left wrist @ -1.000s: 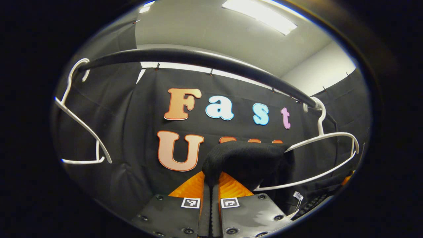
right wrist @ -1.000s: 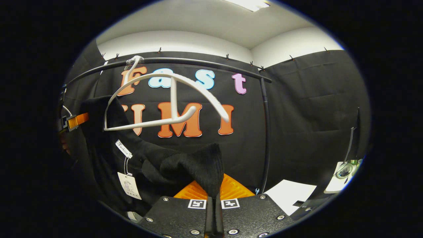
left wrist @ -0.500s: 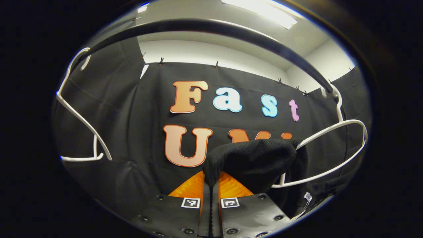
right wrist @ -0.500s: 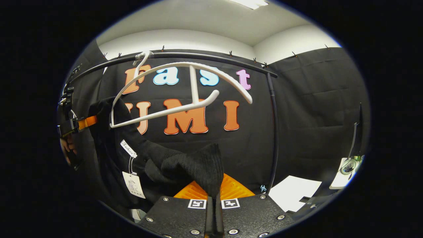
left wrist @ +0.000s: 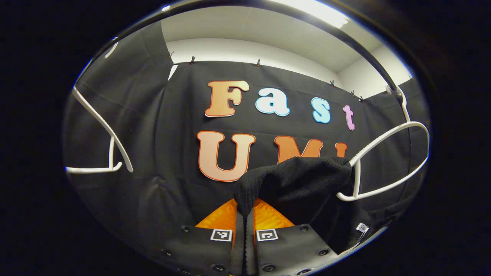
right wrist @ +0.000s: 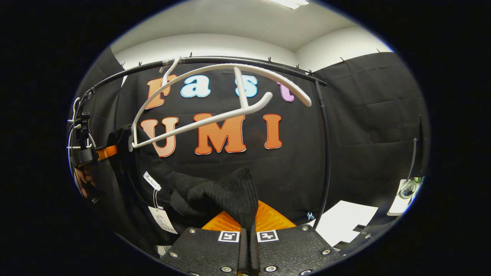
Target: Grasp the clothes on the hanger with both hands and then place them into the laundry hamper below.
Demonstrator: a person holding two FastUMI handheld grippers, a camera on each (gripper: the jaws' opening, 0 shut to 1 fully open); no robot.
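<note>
A black knit garment (left wrist: 303, 180) is pinched between the fingers of my left gripper (left wrist: 245, 209), which is shut on its edge. The same black garment (right wrist: 215, 195) droops leftward in the right gripper view, where my right gripper (right wrist: 249, 224) is shut on another part of it. One end of the cloth still lies against the tip of the white hanger (left wrist: 387, 161), and the white hanger (right wrist: 226, 92) hangs tilted from the black rail (right wrist: 245, 61). My left gripper (right wrist: 109, 151), held by a hand, grips the garment's far end at the left of the right gripper view.
A second white hanger (left wrist: 103, 142) hangs bare at the left in the left gripper view. The rail's black upright post (right wrist: 325, 153) stands right of the garment. White paper tags (right wrist: 161, 214) dangle from the cloth. White sheets (right wrist: 345, 222) lie low on the right.
Both grippers have come down with the garment; the rail and hangers have risen in both views. The cloth has slid farther off the white hanger, which tilts up more.
</note>
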